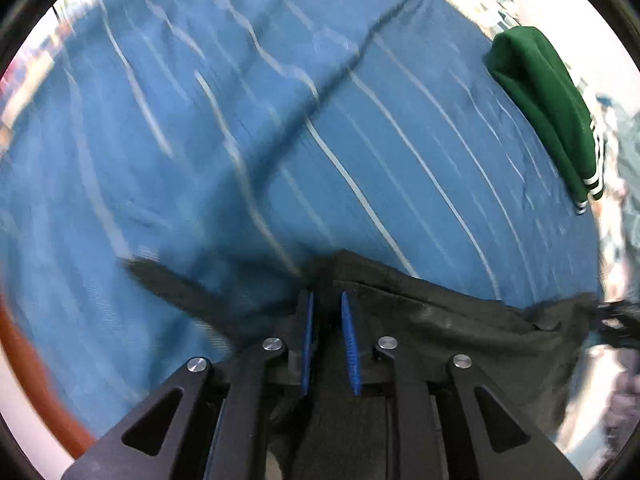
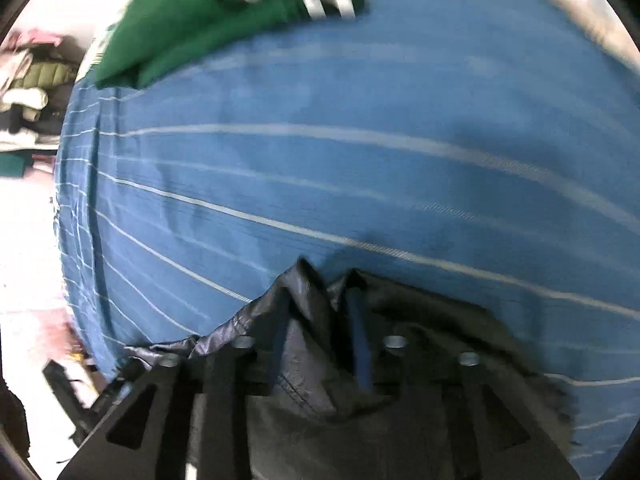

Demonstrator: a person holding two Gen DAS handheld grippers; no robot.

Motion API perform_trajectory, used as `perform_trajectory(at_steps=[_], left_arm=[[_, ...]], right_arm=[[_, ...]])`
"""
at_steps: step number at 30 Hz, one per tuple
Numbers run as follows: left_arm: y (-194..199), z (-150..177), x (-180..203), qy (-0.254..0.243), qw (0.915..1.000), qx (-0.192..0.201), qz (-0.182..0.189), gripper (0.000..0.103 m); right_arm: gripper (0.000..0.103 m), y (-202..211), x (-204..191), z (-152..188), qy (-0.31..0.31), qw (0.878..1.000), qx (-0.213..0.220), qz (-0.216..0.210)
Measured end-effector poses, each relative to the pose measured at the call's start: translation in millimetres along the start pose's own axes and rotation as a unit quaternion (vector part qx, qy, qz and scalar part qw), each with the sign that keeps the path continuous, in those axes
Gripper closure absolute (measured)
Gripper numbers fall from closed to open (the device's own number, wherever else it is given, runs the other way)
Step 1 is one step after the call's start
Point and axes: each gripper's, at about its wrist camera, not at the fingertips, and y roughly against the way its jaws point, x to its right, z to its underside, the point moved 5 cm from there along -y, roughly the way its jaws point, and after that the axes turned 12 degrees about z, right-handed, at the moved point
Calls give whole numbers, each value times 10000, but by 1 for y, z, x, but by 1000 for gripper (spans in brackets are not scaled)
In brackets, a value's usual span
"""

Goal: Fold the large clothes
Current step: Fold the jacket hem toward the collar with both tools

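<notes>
A black garment [image 1: 460, 320] hangs between my two grippers above a blue striped sheet [image 1: 280, 120]. My left gripper [image 1: 327, 300] is shut on one edge of the garment, with the cloth pinched between its blue pads. The garment stretches away to the right in this view. My right gripper [image 2: 320, 296] is shut on another part of the black garment [image 2: 304, 344], which bunches up in shiny folds around the fingers. Both views are blurred by motion.
A folded green garment with white stripes [image 1: 548, 108] lies on the sheet's far right edge; it also shows in the right wrist view [image 2: 208, 12] at the top left. A pile of clothes [image 2: 32, 80] sits beyond the sheet [image 2: 360, 180]. A reddish-brown rim [image 1: 36, 380] borders the lower left.
</notes>
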Motion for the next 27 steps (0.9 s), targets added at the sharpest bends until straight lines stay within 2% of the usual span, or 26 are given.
perform_trajectory(at_steps=[2,3,4,5,7,9,12,14,17,19,20,21,22,23,25,26,27], left_arm=[[25,-1,5,-203,9992,282,-196,78],[32,-1,6,-222,9988,363,-248,55],[39,1,8,-220,9985,418,-264,20],[42,3,9,-226,9985,447,-243,10],[41,9,14,-317,9980,463,-277,9],[31,17,20,-505,9971,384,-425,9],[5,23,27,-801,9938,306,-711,9],[-12,27,25,-930,9919,165,-848,9],[-44,31,12,-882,9921,-171,-879,9],[-52,31,5,-806,9937,-173,-762,0],[-54,29,2,-709,9955,-199,-589,0],[-55,28,-1,-642,9964,-231,-496,0],[-56,27,-2,-615,9968,-251,-446,0],[-57,26,-2,-603,9971,-253,-383,0],[-57,27,-3,-613,9972,-184,-378,0],[-57,28,-4,-598,9974,-143,-385,0],[-59,29,-4,-591,9974,-126,-390,0]], right_arm=[[55,39,-6,12,233,9978,565,264],[55,54,-7,18,316,9967,704,232],[55,65,-13,28,408,9961,767,173],[55,69,-21,38,484,9959,758,55],[56,55,-45,57,675,9966,376,-286],[69,24,-62,66,608,9970,-90,-469],[71,-28,-69,57,422,9987,-268,-47],[72,-51,-66,44,-147,9987,-434,-235],[71,-45,-67,35,-389,9962,-724,-286],[71,-26,-65,33,-350,9956,-654,-566],[75,-14,-59,30,-297,9962,-446,-681],[83,-10,-51,27,-288,9972,-302,-625],[103,-16,-36,24,-395,9970,-322,-577],[103,-29,-22,22,-623,9948,-451,-662],[103,-54,-7,20,-1209,9803,-781,-1350],[103,-57,-6,18,-1324,9752,-874,-1544],[103,-55,-8,15,-1322,9743,-942,-1564]])
